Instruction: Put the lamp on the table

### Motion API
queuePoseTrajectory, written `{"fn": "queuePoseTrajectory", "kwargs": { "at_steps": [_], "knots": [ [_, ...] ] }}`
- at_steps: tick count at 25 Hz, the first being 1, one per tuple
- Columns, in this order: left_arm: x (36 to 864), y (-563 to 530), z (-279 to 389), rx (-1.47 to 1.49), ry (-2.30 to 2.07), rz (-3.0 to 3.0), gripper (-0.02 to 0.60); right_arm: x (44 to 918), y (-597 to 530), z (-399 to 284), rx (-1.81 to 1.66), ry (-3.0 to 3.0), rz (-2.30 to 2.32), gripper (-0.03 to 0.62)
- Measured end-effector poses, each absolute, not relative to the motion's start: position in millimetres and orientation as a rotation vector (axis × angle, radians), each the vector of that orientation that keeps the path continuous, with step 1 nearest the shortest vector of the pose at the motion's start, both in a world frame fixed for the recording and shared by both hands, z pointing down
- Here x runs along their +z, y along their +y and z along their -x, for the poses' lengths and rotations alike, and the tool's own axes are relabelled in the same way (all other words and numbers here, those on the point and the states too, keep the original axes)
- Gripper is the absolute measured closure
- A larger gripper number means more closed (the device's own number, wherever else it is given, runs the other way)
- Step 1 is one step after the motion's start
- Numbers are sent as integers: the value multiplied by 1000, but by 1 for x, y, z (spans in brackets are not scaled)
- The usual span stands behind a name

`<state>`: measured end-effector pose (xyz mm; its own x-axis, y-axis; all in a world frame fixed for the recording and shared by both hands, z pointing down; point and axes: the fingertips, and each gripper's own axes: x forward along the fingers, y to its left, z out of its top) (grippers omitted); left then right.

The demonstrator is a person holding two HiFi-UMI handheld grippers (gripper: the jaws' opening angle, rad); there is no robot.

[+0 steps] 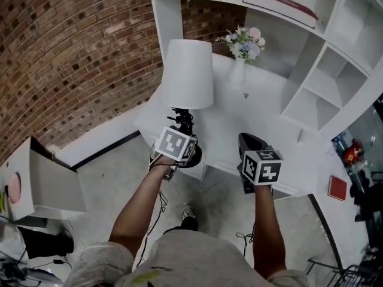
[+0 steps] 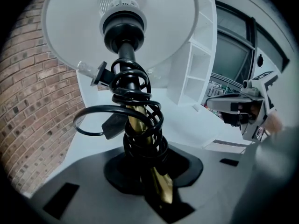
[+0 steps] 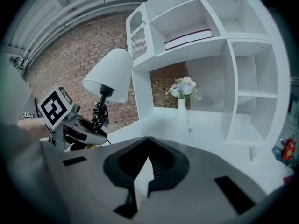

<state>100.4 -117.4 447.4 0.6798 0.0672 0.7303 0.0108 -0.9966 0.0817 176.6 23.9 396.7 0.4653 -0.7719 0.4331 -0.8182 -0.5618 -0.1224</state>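
The lamp (image 1: 187, 73) is found held clear of the table (image 1: 269, 115), not yet set on it. It is carried by the left gripper (image 1: 182, 130), whose jaws are closed on the brass stem (image 2: 161, 183) low down, just above the black base (image 1: 195, 155). A black cord (image 2: 140, 139) is seen wound in several loops round the stem, with its plug (image 2: 99, 73) standing out to one side below the bulb socket. In the head view the white shade is seen over the table's near left corner, while the base is seen in front of the table's edge, above the floor.

The right gripper (image 1: 248, 142) is held level beside the left one, apart from the lamp. Its jaws are drawn in to a narrow sliver, and nothing is held between them.

On the table a white vase of flowers (image 1: 241, 64) is noted, well beyond the lamp, against the white shelf unit (image 1: 326, 79). A brick wall (image 1: 72, 52) is seen to the left.
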Motion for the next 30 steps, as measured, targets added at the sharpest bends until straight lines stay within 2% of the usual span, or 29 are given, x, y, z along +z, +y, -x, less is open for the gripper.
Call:
{"fn": "queuePoseTrajectory", "kwargs": {
  "at_steps": [30],
  "knots": [
    [452,-201,-133,1246,240,-2805,482,385,-78,-202,705,-1337,-2580,589]
  ]
}}
